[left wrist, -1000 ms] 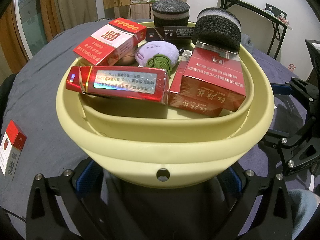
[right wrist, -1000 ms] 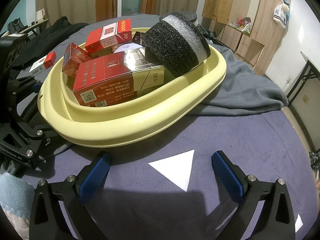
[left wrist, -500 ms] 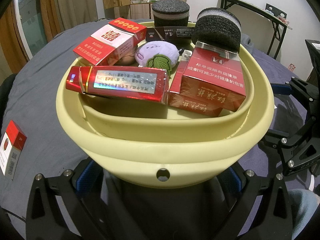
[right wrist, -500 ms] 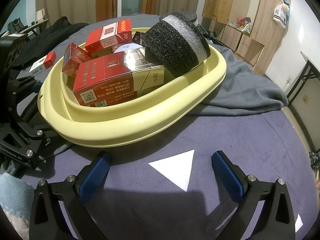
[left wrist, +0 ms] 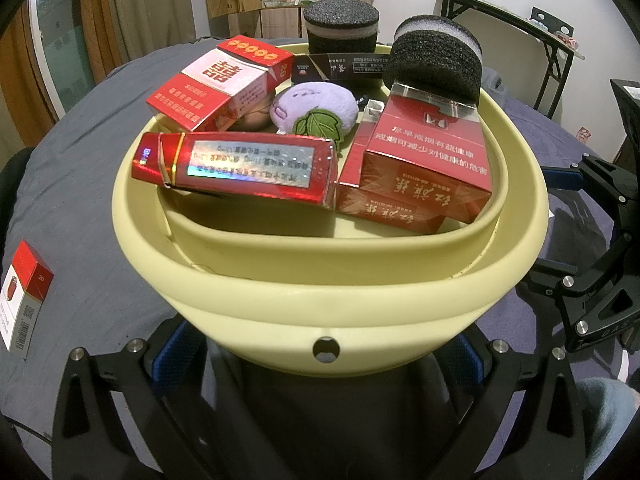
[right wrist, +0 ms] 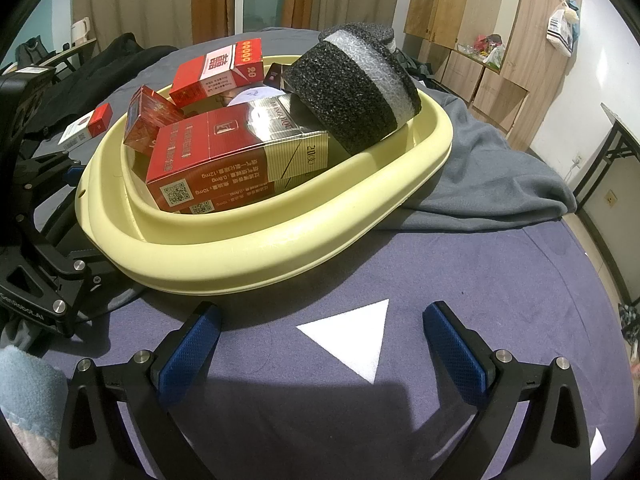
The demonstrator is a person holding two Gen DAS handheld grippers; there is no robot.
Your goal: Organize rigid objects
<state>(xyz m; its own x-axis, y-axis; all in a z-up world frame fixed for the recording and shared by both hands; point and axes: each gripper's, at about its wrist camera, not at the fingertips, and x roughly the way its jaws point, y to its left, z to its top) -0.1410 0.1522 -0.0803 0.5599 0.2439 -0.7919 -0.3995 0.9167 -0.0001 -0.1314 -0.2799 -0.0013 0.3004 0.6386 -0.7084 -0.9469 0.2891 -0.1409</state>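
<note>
Loose pack [left wrist: 25,294]: it lies flat on the grey cloth, well apart from the basin on its left; its long axis runs toward and away from the left camera, the red lid end pointing away. It looks like a light, stiff cardboard box, best taken across its two narrow sides.

Left gripper [left wrist: 320,364]: its fingers stand wide apart, one at each side under the near wall of the basin, and hold nothing.

Yellow basin [left wrist: 320,292]: it stands on the table just before the left gripper, full of things. The wall looks like smooth plastic, probably slippery, so the thick rolled rim is the better place for a hold.

Shiny red pack [left wrist: 236,168]: it rests on the inner rim at the near left, its long axis across the view from left to right. The foil skin can slip, so a hold across the short sides seems safer.

Large red carton [right wrist: 236,160]: it leans in the right part of the basin, the QR-code end toward the right camera. Stiff, and likely light.

Black foam roll [right wrist: 352,92]: it leans on the far rim, soft, so it will give under pressure.

Right gripper [right wrist: 322,344]: the blue pads are apart and empty over the cloth, near a white triangle [right wrist: 352,336].
</note>
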